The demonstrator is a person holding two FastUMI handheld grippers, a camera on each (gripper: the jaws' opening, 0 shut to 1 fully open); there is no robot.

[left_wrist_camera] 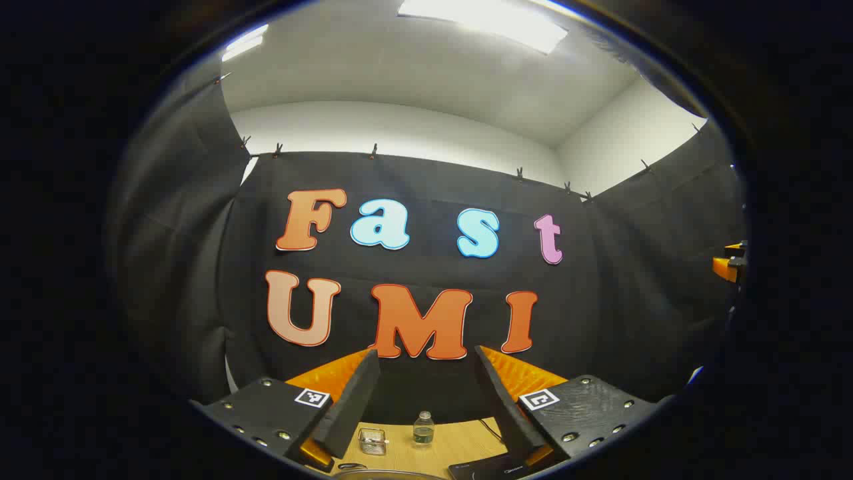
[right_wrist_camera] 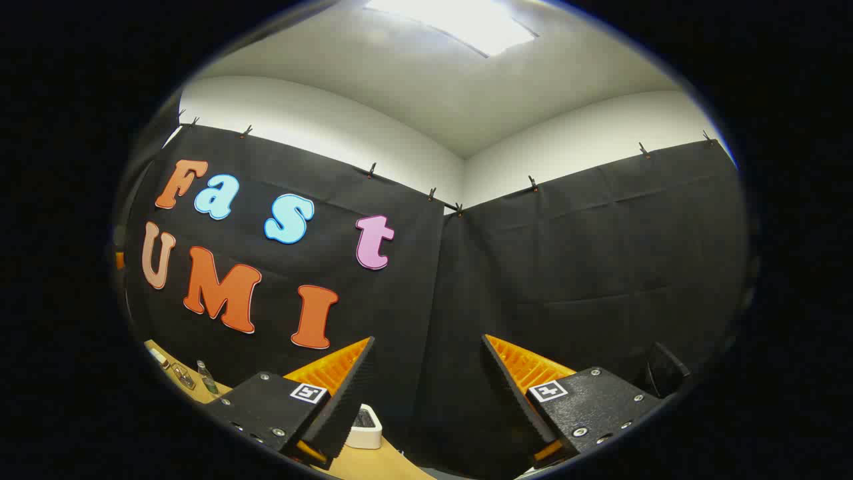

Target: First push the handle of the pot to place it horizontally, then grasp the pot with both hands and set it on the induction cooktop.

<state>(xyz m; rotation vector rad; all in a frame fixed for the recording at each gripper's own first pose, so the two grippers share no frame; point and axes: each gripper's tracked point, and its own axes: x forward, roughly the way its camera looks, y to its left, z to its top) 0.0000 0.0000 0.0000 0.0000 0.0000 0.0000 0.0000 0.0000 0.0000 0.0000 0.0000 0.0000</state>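
My left gripper (left_wrist_camera: 425,353) is held high and open, its orange-and-black fingers pointing at the booth wall with nothing between them. Below it, at the bottom edge of the left gripper view, a thin silvery curved rim (left_wrist_camera: 380,475) peeks in; it looks like the pot, mostly hidden. A corner of the flat black induction cooktop (left_wrist_camera: 490,468) lies to its right on the wooden table (left_wrist_camera: 453,443). My right gripper (right_wrist_camera: 428,340) is also open and empty, aimed at the booth's corner. An orange piece of the right gripper (left_wrist_camera: 730,263) shows at the far right.
A small glass bottle (left_wrist_camera: 423,428) and a clear little box (left_wrist_camera: 372,440) stand at the back of the table, with a thin cable (left_wrist_camera: 492,430) beside them. A white device (right_wrist_camera: 363,430) sits on the table edge (right_wrist_camera: 200,393), near the bottle (right_wrist_camera: 208,380). A dark object (right_wrist_camera: 666,373) is on the right.
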